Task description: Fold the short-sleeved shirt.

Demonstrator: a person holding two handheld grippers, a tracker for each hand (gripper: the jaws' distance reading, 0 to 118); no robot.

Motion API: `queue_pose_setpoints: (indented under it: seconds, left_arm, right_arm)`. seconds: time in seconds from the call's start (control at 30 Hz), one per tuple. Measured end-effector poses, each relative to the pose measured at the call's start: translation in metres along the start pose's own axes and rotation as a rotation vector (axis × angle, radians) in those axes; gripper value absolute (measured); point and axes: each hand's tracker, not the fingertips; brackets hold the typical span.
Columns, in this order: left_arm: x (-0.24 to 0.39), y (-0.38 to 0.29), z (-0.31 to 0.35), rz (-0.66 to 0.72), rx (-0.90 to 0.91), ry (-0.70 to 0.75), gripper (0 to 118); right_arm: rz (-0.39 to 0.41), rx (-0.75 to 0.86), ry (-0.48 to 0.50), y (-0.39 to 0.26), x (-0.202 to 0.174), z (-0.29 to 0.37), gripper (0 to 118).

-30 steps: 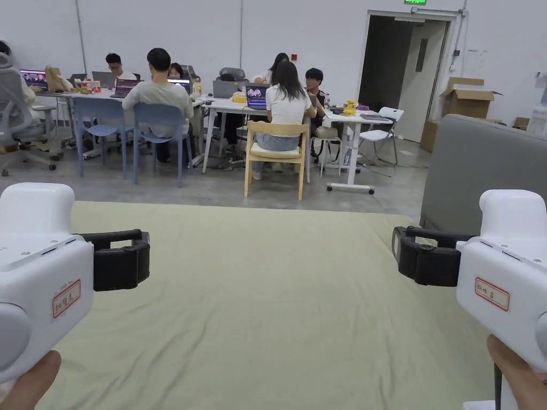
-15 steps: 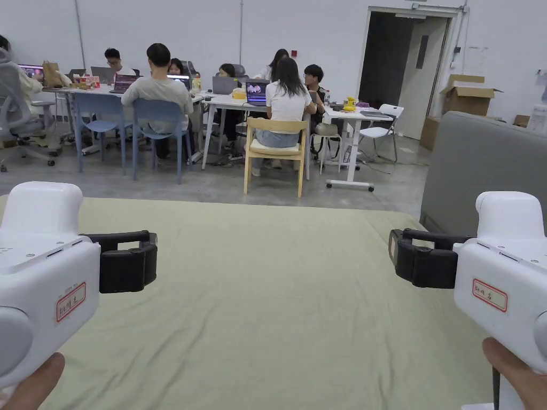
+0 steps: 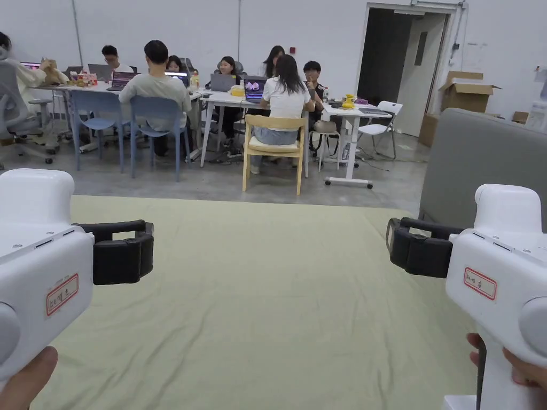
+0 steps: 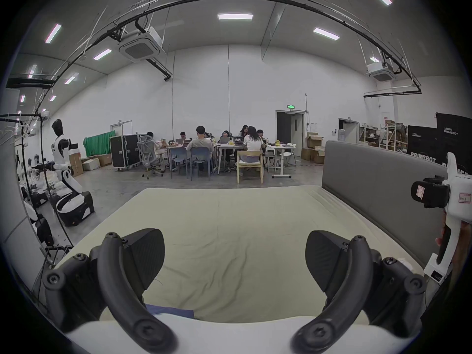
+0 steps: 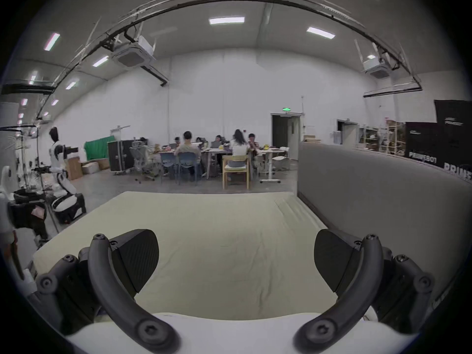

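A person holds the left gripper and the right gripper level above a pale green mattress, each with its jaws spread wide and nothing between them; a strip of blue cloth peeks out at the mattress's near edge in the left gripper view (whether it is the short-sleeved shirt cannot be told); a grey headboard stands along the right side; an open cardboard box, contents unseen, sits by the far doorway.

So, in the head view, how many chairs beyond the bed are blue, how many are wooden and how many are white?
blue chairs: 2
wooden chair: 1
white chair: 1
total: 4
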Motion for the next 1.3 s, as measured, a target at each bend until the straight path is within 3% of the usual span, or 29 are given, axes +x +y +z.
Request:
queue_pose_setpoints:
  seconds: [0.1,0.2,0.23,0.4,0.63,0.77,1.1,1.3]
  left_arm:
    - [0.0,0.0,0.0,0.004,-0.001,0.002,116]
    - [0.001,-0.001,-0.002,0.014,-0.007,-0.004,116]
    - [0.002,-0.001,-0.002,0.015,-0.009,-0.007,116]
    - [0.006,-0.003,-0.004,0.002,-0.019,-0.017,116]
    - [0.01,-0.004,-0.007,0.002,-0.025,-0.023,116]
    - [0.011,-0.003,-0.006,-0.003,-0.012,-0.024,116]
    - [0.012,-0.003,-0.003,-0.017,0.004,-0.01,116]
    - [0.011,-0.001,-0.002,-0.013,0.016,-0.008,116]
  right_arm:
    - [-0.034,-0.006,-0.013,0.002,-0.003,0.003,118]
    - [-0.014,-0.029,-0.02,0.002,-0.005,0.006,118]
    - [-0.025,-0.003,0.041,0.001,-0.003,0.007,118]
    - [-0.025,-0.005,0.148,0.004,0.004,0.005,118]
    - [-0.038,0.025,0.154,0.004,0.009,0.011,118]
    - [0.033,0.051,0.109,0.001,0.005,0.012,118]
    - [0.015,0.052,0.087,-0.001,0.008,0.01,118]
    - [0.057,0.063,0.061,0.0,0.004,0.011,118]
